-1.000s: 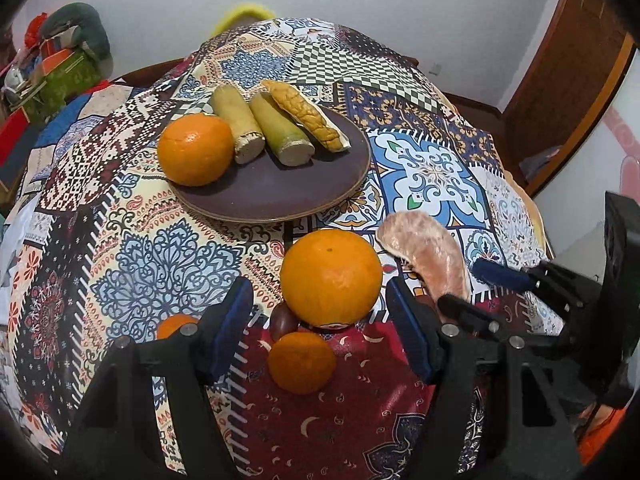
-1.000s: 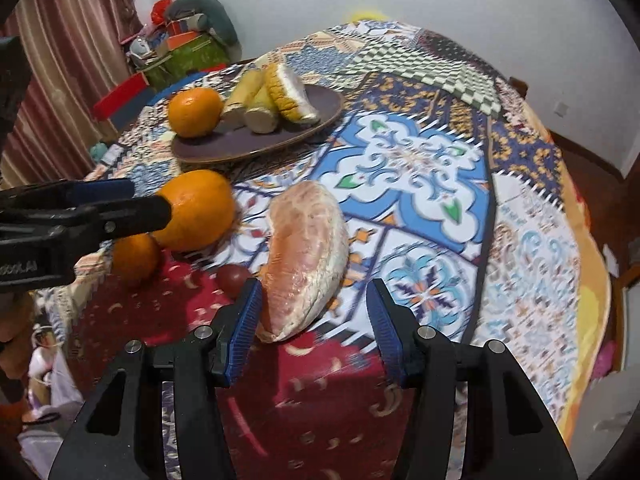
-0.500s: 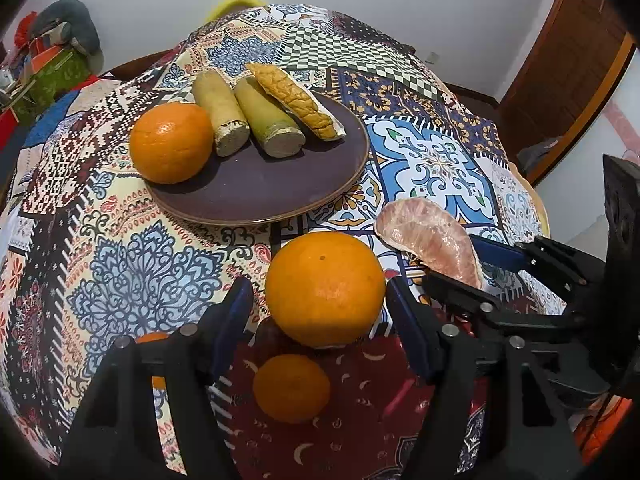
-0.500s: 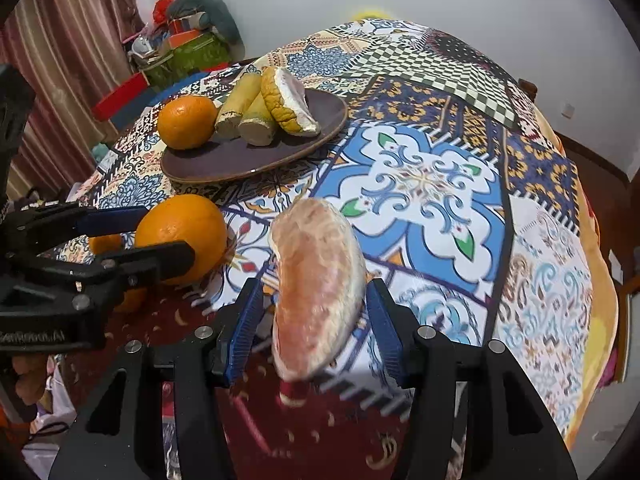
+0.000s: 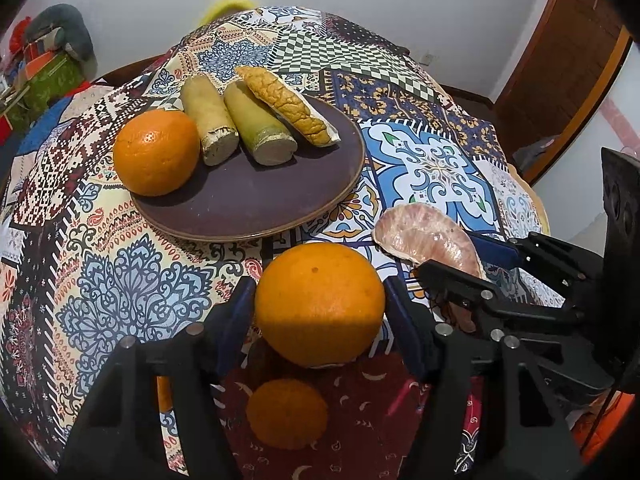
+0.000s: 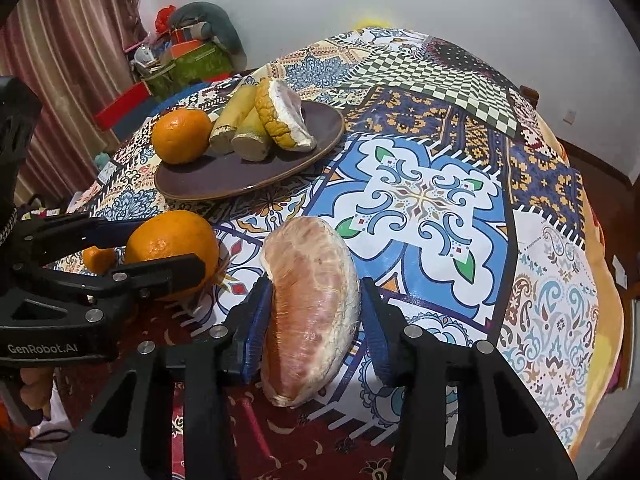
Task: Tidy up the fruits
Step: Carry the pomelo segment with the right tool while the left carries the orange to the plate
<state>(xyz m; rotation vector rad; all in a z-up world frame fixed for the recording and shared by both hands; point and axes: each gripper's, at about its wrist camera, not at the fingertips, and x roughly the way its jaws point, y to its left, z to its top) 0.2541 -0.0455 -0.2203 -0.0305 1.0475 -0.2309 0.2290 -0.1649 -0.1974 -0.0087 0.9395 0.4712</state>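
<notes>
My left gripper (image 5: 320,304) is shut on a large orange (image 5: 320,304) and holds it above the patterned tablecloth; it also shows in the right wrist view (image 6: 172,252). My right gripper (image 6: 316,304) is shut on a peeled pomelo segment (image 6: 314,304), also lifted, seen at the right of the left wrist view (image 5: 428,240). Ahead lies a dark brown plate (image 5: 256,204) holding another orange (image 5: 156,152), two sugarcane pieces (image 5: 260,128) and a pomelo wedge with rind (image 5: 288,110).
A small tangerine (image 5: 286,414) lies on the red cloth under the held orange. Another small orange (image 6: 98,258) lies to its left. Clutter (image 6: 188,52) stands beyond the table's far left. The table edge (image 6: 608,280) drops off at right.
Both grippers have risen and moved toward the plate, carrying the orange and the pomelo segment off the cloth. The plate looks nearer in both views.
</notes>
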